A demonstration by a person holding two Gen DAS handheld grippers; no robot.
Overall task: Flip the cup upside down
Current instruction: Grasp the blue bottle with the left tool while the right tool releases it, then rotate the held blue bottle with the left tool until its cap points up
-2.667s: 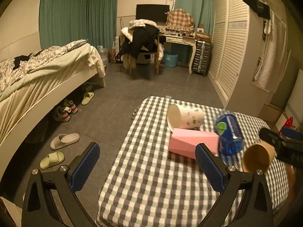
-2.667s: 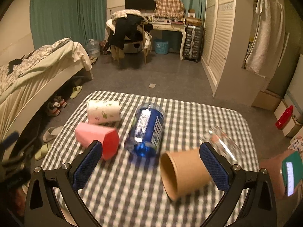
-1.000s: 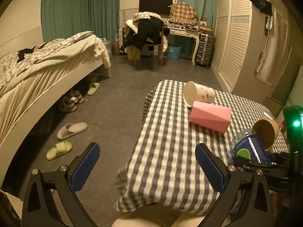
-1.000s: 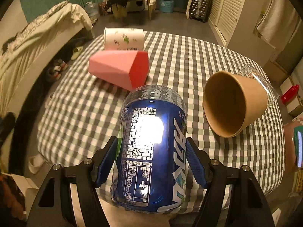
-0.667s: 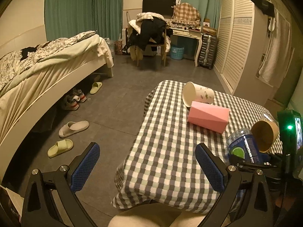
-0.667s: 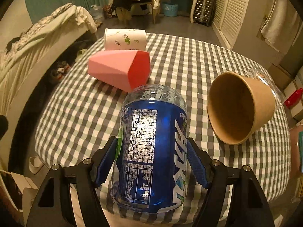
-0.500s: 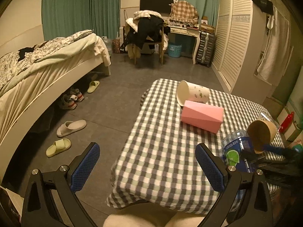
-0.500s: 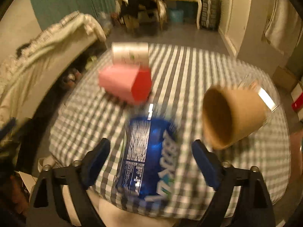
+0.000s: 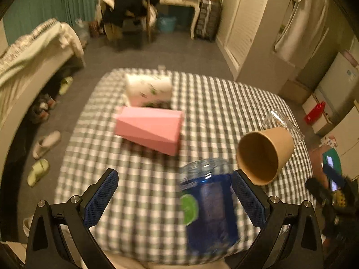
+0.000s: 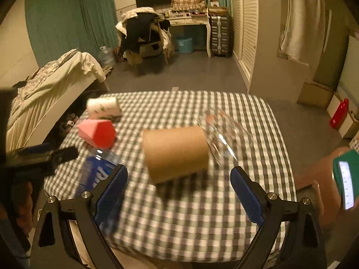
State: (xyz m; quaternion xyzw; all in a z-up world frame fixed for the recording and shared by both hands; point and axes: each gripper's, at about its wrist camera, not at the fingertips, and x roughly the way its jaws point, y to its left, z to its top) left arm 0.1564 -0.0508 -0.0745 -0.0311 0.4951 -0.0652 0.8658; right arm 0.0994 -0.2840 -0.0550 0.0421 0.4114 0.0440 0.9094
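Bedroom at night, dim and yellow-lit: a bed on the left, green curtains behind, a cluttered desk at the back, a white louvred wardrobe on the right. Centre stage is a small table under a grey-and-white checked cloth, with five things lying on their sides.

From left to right in the right wrist view: a white floral paper cup at the far left corner, a pink faceted cup just in front of it, a blue-labelled plastic bottle at the near left edge, a brown paper cup in the middle, and a clear glass touching the brown cup's right end.

The brown paper cup looks the likely target. Its long axis runs left to right, crosswise to the right gripper, mouth toward the left. It lies just ahead of the wide-open, empty jaws and between the two finger lines.

The left gripper is also wide open and empty; the bottle lies between its fingers, and the brown cup sits off to its right, beyond the right finger. The right gripper seems better placed.
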